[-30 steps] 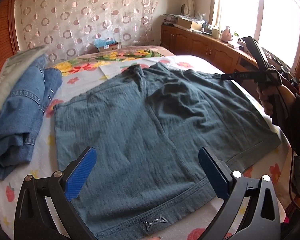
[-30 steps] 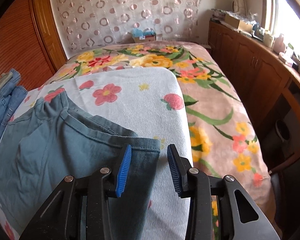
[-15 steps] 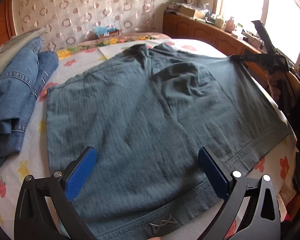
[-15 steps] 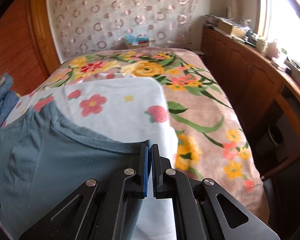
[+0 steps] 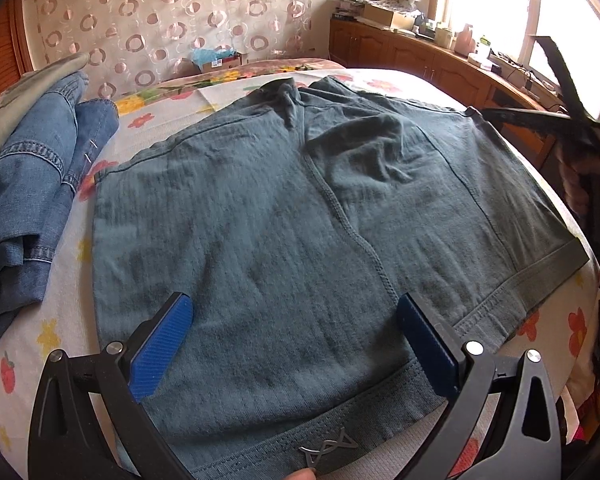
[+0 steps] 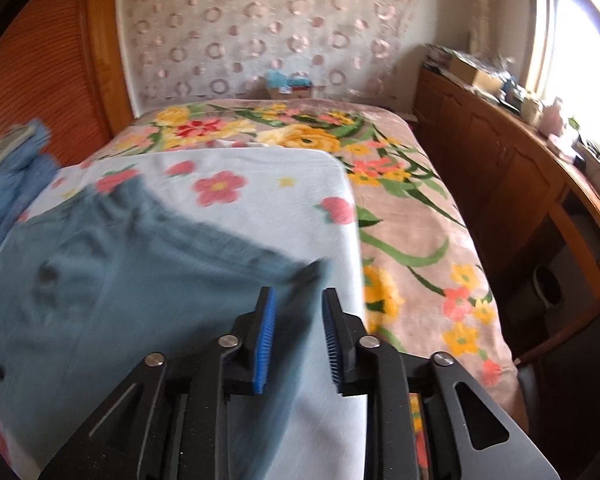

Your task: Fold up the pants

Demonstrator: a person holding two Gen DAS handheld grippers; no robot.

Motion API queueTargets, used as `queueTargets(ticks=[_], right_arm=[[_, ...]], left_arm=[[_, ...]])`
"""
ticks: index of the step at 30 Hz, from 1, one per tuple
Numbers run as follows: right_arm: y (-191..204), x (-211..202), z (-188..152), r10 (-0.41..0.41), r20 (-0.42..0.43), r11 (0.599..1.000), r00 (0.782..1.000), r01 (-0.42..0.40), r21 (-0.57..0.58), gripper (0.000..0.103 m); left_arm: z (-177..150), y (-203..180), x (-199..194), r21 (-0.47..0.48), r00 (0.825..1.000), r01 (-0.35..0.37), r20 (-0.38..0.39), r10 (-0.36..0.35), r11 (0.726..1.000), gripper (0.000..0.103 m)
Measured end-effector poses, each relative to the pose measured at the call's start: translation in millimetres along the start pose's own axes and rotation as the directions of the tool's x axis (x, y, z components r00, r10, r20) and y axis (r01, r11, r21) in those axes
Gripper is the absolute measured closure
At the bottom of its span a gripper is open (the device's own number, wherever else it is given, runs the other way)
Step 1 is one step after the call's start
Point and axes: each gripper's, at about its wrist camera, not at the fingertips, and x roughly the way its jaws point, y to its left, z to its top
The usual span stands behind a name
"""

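Fingers of both the left gripper (image 5: 294, 332) and right gripper (image 6: 298, 330) stand apart, the right's having just parted over the apparently loose pants (image 5: 284, 216) corner; no legible writing.

Folded blue jeans (image 5: 28, 184), floral blanket (image 6: 400, 184), wooden cabinets (image 6: 500, 168), patterned curtain (image 5: 172, 28)

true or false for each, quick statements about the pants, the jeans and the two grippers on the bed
1. The teal pants lie spread flat on the bed. True.
2. The left gripper is clamped shut on the waistband. False: its jaws stand wide apart over the fabric.
3. The blue jeans lie on top of the teal pants. False: they are piled beside them.
4. The right gripper has a gap between its pads. True, having just opened at the pants' corner.
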Motion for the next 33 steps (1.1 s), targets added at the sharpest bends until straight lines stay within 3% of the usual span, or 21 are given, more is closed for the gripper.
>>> queueTargets(ticks=[2, 12, 19, 27, 33], right_arm=[[13.6, -19.5, -15.6, 0.022, 0.018, 0.999, 1.0, -0.022, -0.042, 0.058], [47.0, -70.7, -96.3, 0.155, 0.041, 0.987, 0.987, -0.154, -0.042, 0.05], [42.2, -65.5, -116.6, 0.133, 0.011, 0.99, 0.991, -0.132, -0.042, 0.049], [60.9, -65.7, -125.1, 0.095, 0.068, 0.993, 0.993, -0.09, -0.082, 0.035], [74.7, -70.9, -133.1, 0.092, 0.076, 0.993, 0.993, -0.086, -0.083, 0.035]], left_arm=[[-0.2, 0.0, -0.3, 0.001, 1.0, 0.0, 0.0, 0.0, 1.0, 0.001], [-2.7, -0.6, -1.9, 0.0, 1.0, -0.013, 0.0, 0.013, 1.0, 0.0], [-6.2, -0.3, -4.7, 0.009, 1.0, -0.015, 0.001, 0.015, 1.0, 0.0], [-9.5, 1.8, -9.6, 0.016, 1.0, -0.007, -0.014, 0.007, 1.0, 0.001], [-29.6, 22.5, -37.7, -0.058, 0.999, 0.035, 0.025, -0.034, 0.998, 0.007]])
